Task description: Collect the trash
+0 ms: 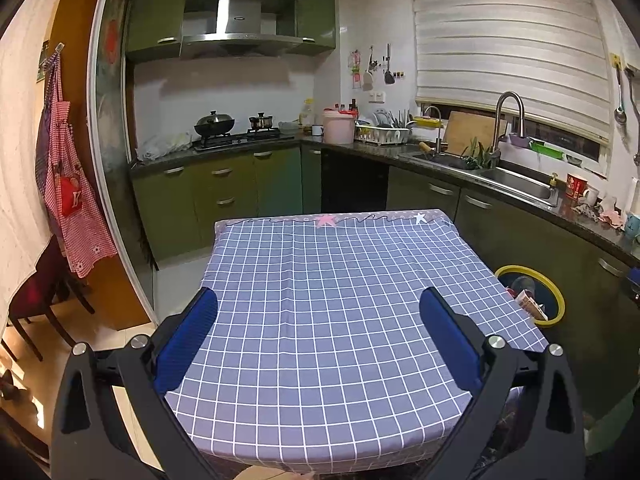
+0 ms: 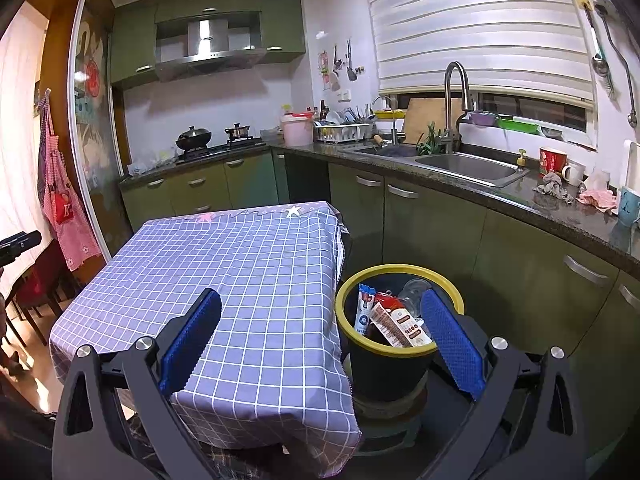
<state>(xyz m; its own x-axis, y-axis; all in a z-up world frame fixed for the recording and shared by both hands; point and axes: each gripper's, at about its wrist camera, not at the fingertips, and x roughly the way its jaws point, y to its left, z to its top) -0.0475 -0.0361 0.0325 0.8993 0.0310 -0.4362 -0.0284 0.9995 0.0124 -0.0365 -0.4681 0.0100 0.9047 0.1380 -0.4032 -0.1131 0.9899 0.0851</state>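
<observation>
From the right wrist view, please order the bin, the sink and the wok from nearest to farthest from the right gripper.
1. The bin, just below the open right gripper, beside the table.
2. The sink, farther, on the counter to the right.
3. The wok, farthest, on the stove at the back left.

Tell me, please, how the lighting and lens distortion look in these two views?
Left wrist view: strong fisheye bending of the table edges, dark vignetted corners, warm glow at left. Right wrist view: same curvature, glare on the range hood, bin interior dim.

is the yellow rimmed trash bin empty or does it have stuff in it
Not empty. The trash bin holds several wrappers and a clear plastic piece, standing up near its rim.
</observation>
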